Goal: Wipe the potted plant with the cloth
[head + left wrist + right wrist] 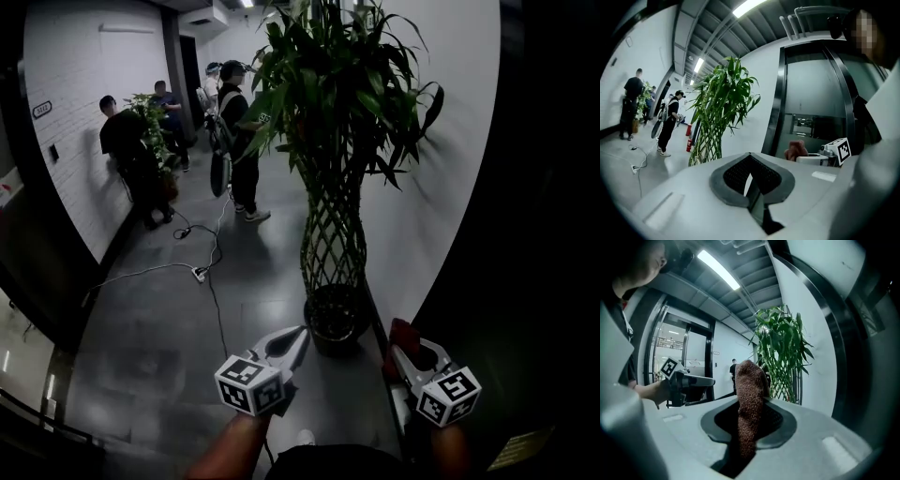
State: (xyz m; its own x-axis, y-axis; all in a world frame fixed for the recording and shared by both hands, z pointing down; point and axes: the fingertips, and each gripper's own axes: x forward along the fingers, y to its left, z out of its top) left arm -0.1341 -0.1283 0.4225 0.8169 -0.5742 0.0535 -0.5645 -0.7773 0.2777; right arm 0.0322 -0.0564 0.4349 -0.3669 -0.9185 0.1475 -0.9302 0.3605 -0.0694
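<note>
One cloth (751, 394), reddish-brown knit, is clamped between the pads of the right gripper (752, 417). A rounded tuft stands proud of the jaw tips and the rest trails back into the throat. It looks soft, light and limp, so I'd wipe with the free tuft. The pinch near the bunched end seems secure enough, no need to regrip.

Potted plant (330, 141) stands on the grey floor (159, 319) against the curved white wall (441, 187). Its dark pot (336, 319) sits just beyond and between the two gripper tips. Braided lattice stems (330, 244) look stiff. The leaves up top are long and thin and probably bend or tear easily. Tall and likely top-heavy, so use light strokes along the leaf and don't shove the trunk.

Left gripper (298, 339) has its jaws fully together with nothing in them. It could back a leaf from underneath.

Several people (234, 131) are well behind the plant, with a cable (211, 253) on the floor.
</note>
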